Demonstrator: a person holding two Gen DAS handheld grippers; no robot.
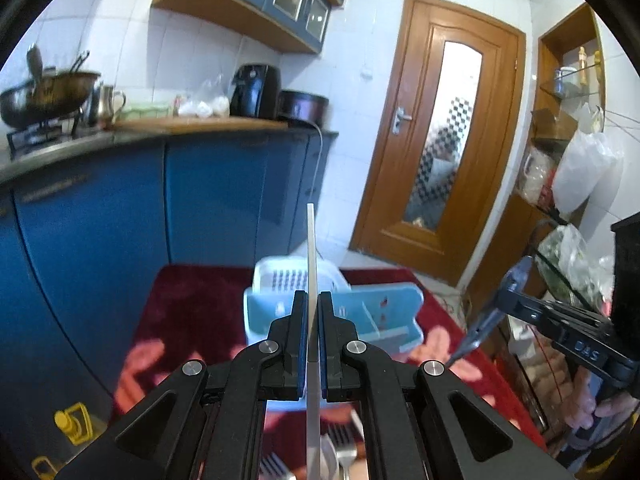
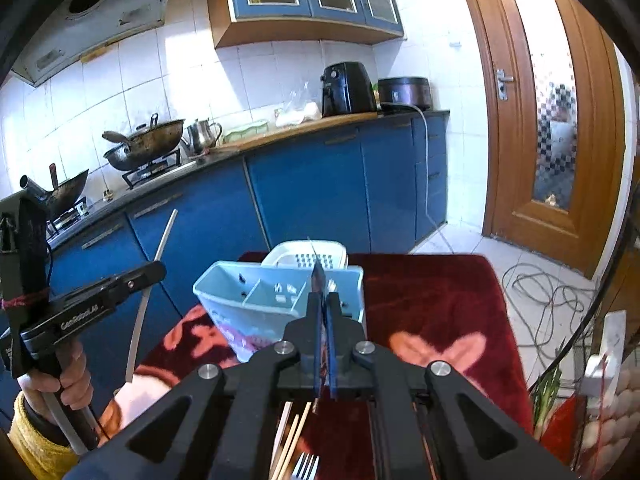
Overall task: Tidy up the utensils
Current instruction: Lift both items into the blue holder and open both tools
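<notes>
While each clenched claw [image 1: 313, 312] [image 2: 323, 300] grips one utensil, one blue caddy [image 2: 256, 300] and one white basket [image 2: 304, 254] stand beyond.

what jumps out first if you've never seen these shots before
The left gripper, low in the middle of its own view, is shut on a long pale chopstick that sticks up past its jaws. Just beyond, on a dark red floral cloth, stands a light blue utensil holder with dividers. The right gripper is shut on a thin dark-bladed utensil.
</notes>
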